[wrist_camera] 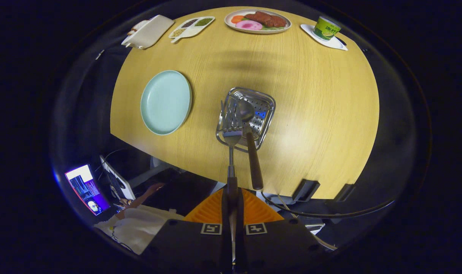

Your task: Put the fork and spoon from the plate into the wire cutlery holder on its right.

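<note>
My gripper (232, 198) is shut on the handle of a metal fork (231, 133), held tines-forward high above the round wooden table (314, 114). The fork's tines hang over the near rim of the square metal cutlery holder (263, 101). A spoon (246, 112) with a dark wooden handle (254, 163) stands in the holder, bowl down, its handle leaning out toward me just right of the fork. The pale blue plate (165, 102) lies to the holder's left, with nothing on it.
Across the far side of the table sit a white rectangular dish (149, 31), a divided dish of beans (191, 26), a plate of food (257, 21) and a green cup on a white saucer (326, 29). Below the table's near edge are a laptop (87, 188), cables and a person's arm (139, 198).
</note>
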A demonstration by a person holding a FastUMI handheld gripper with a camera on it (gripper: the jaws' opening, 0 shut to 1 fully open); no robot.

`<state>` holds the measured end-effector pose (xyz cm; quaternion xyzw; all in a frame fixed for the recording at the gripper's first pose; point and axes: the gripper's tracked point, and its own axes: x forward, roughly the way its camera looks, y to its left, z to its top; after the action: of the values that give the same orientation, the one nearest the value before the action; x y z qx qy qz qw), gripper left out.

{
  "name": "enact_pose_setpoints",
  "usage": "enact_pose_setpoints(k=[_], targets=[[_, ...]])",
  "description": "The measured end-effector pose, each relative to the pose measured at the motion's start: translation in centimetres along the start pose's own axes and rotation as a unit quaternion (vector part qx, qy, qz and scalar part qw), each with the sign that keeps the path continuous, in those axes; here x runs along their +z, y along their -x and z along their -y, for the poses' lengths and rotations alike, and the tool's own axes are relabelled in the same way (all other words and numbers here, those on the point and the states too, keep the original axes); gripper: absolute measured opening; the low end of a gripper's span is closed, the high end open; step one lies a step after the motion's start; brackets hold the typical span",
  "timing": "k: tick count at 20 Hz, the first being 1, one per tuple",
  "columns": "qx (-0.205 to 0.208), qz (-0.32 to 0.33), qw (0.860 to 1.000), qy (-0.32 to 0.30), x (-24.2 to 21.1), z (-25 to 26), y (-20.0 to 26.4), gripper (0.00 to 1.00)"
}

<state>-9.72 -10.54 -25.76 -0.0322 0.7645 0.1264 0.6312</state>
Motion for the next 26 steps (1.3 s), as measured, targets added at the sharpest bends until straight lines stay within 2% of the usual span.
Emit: enact_pose_setpoints(k=[4, 14, 16, 17, 18, 20, 21, 23, 26], targets=[[0.001, -0.009, 1.000, -0.025, 1.7, 0.2, -0.6, 0.08], [0.004, -0.044, 0.999, -0.028, 2.2, -0.1, -0.9, 0.14], [0.017, -0.036, 0.999, -0.031, 2.5, -0.8, -0.4, 0.22], [0.019, -0.024, 0.999, -0.027, 2.7, -1.0, 0.0, 0.39], [0.017, -0.004, 1.000, -0.015, 3.2, -1.0, 0.6, 0.45], [0.021, 0.047, 0.999, 0.008, 4.3, -1.3, 2.4, 0.68], [0.027, 0.074, 0.997, 0.012, 4.6, -1.6, 3.2, 0.90], [0.046, 0.125, 0.991, 0.008, 5.1, -2.4, 5.1, 1.00], [0.062, 0.217, 0.974, 0.016, 5.7, -2.9, 8.2, 0.99]])
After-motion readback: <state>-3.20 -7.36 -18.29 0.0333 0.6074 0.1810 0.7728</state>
